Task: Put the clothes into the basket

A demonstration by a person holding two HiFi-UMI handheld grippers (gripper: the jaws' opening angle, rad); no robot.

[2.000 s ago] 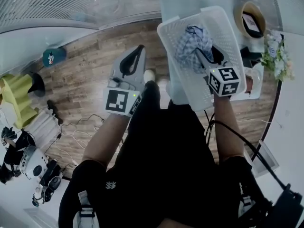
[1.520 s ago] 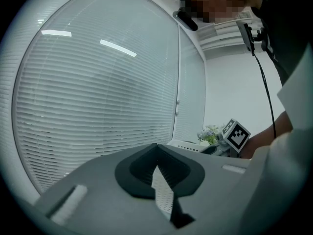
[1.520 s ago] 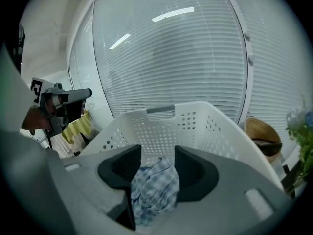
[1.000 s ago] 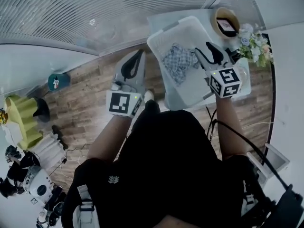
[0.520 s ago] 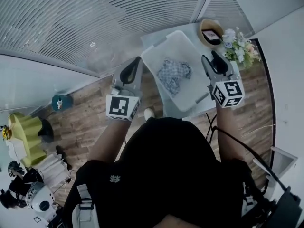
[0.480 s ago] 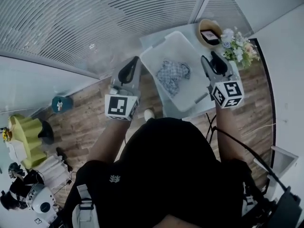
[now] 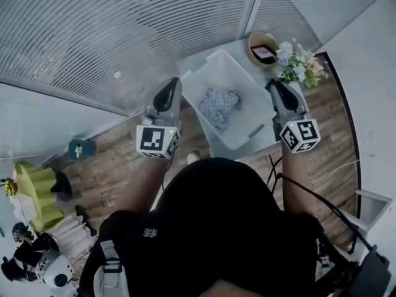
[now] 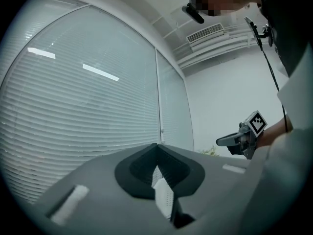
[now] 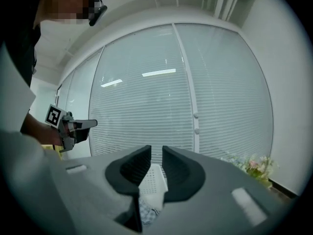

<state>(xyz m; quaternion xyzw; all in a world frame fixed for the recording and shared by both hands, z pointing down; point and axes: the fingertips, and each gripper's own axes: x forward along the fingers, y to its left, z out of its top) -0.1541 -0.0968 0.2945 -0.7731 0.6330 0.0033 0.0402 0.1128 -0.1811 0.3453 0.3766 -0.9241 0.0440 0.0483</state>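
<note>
The clothes lie inside the basket on the surface. My left claw is closed. My right claw has just been closing, with a narrow gap left. Both are empty. Swinging right, I may knock the flowers beside it.

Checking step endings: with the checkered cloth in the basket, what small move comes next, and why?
Probably draw the right gripper back: its jaws have just been closing with nothing between them, the checkered cloth lies inside the basket, and no other clothes show.
</note>
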